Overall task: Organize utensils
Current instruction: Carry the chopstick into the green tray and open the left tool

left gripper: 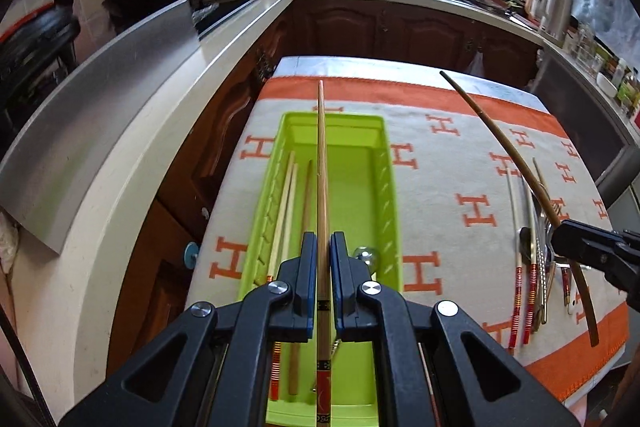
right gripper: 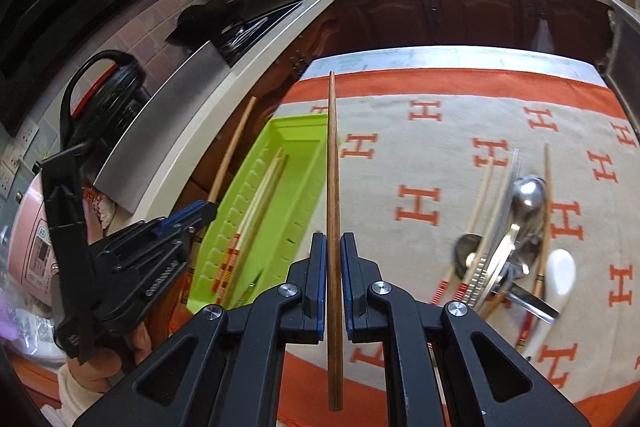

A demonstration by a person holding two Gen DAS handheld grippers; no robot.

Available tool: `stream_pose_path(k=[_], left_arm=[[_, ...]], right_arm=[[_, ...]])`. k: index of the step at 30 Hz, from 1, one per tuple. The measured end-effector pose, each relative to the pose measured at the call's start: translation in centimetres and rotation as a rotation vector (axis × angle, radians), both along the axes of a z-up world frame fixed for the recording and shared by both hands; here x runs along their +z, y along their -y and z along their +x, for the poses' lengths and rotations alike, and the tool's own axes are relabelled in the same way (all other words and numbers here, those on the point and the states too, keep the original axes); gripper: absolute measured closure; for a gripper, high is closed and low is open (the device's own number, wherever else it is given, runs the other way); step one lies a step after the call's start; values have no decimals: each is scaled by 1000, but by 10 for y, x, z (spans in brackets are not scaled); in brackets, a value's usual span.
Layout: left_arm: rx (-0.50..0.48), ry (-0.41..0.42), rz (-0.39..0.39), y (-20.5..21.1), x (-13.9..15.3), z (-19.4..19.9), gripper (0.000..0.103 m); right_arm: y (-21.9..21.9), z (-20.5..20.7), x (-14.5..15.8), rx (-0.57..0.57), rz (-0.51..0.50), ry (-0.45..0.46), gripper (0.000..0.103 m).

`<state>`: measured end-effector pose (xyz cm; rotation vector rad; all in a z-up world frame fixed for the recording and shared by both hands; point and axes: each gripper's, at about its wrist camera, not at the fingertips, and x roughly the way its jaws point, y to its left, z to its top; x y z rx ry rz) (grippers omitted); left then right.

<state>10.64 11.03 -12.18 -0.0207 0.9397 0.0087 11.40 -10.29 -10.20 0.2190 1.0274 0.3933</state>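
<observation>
My left gripper is shut on a light wooden chopstick with a red patterned end, held lengthwise above the lime green tray. The tray holds several chopsticks along its left side and a metal spoon. My right gripper is shut on a dark brown chopstick, held above the cloth just right of the tray. In the left wrist view the right gripper and its brown chopstick hang over the utensil pile. The left gripper shows at the left of the right wrist view.
A pile of chopsticks, spoons, a fork and a white spoon lies on the orange-and-grey H-patterned cloth, right of the tray. A beige countertop with a steel panel runs along the left. Dark wood cabinets stand beyond the table.
</observation>
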Motion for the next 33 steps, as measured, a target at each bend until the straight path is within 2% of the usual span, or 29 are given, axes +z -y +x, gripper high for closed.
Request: stream_pose_path(k=[6,16,18,20,22,33], left_arm=[[39,-52,-33,-21,-21,3,88],[91,-33,-55,-50,-21,0,86],[100,-36,-57,-53,-21,1,86],[106,-37,-59,-56,-22,1,86],[113,-37,-57,-59,-22,1,86],[98,-38,-51,-52,-20,2,85]], right_arm=[[-46,20,-9,36,-8,-61,96],[-85,60,-49,22,29,-196,96],[-92,63,-55,24,50,-220,94],[-96,65,-62,29,68,-238,80],[-98,65,-65,29,70,-227,73],[-83,50,-65,50,1,-185,73]])
